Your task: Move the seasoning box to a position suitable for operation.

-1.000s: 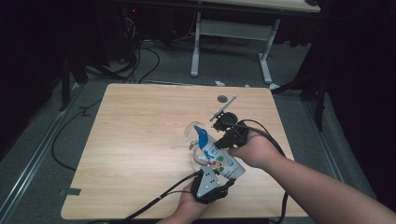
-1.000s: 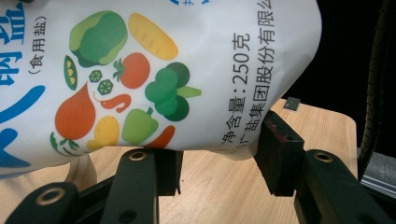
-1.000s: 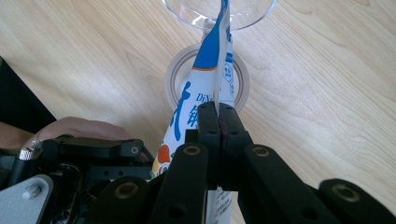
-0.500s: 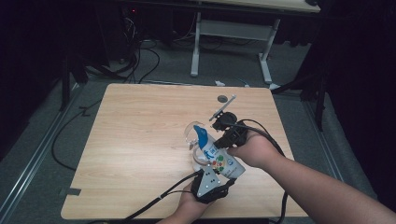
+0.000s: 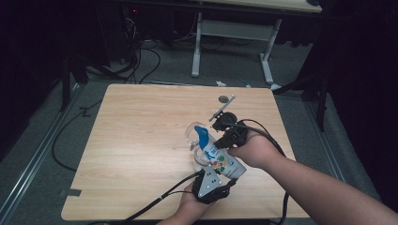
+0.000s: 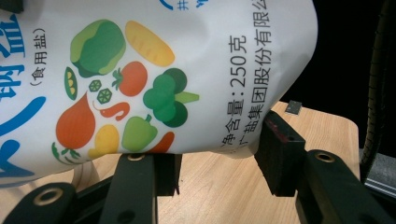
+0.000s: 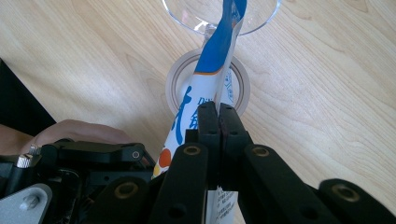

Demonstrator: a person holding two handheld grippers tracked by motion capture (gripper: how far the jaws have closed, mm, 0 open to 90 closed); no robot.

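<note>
Salt pouch (image 5: 217, 157): white printed bag, long axis tilted, blue top corner pointing up and away into the rim of a clear glass (image 5: 196, 136) on the wooden desk (image 5: 141, 140). Left gripper (image 5: 220, 174): jaws clamp the pouch's lower end from the near side. Right gripper (image 5: 224, 140): jaws closed tight on the pouch's thin upper edge, just behind the spout. Whether anything pours is, perhaps, too small to tell. Nothing has shifted since the earlier frame; both hands hold position.
</note>
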